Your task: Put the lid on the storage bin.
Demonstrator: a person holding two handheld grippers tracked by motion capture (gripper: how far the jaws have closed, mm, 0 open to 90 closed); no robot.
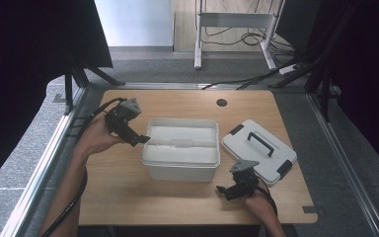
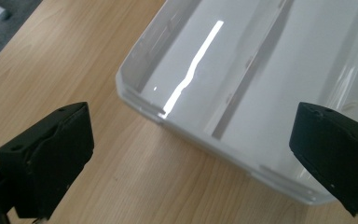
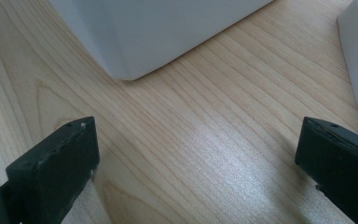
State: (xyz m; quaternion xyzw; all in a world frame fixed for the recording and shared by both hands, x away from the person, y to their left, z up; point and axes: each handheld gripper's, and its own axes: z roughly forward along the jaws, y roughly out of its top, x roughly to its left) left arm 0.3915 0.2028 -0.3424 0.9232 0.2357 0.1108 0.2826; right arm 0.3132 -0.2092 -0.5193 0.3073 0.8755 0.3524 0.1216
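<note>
place: lab-style recording booth | landmark: wooden table [image 1: 187, 197] with a cable hole [image 1: 221, 102] | around the table: black curtains [image 1: 24, 49] at left and right, metal floor rails [image 1: 39, 163] | beyond the table: grey carpet [image 1: 177, 69], white desk frame [image 1: 237, 22] with loose cables [image 1: 249, 81]

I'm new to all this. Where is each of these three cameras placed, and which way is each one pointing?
High view: sits above the person's side, looking forward and down on the wooden table, white box and lid; forearms, left gripper and right gripper show.
Left gripper view: rides on the left gripper, facing the open box's corner; its black jaws stand wide apart.
Right gripper view: rides on the right gripper, facing low over the tabletop at the box's outer wall; jaws apart.
All views share the box and table.
</note>
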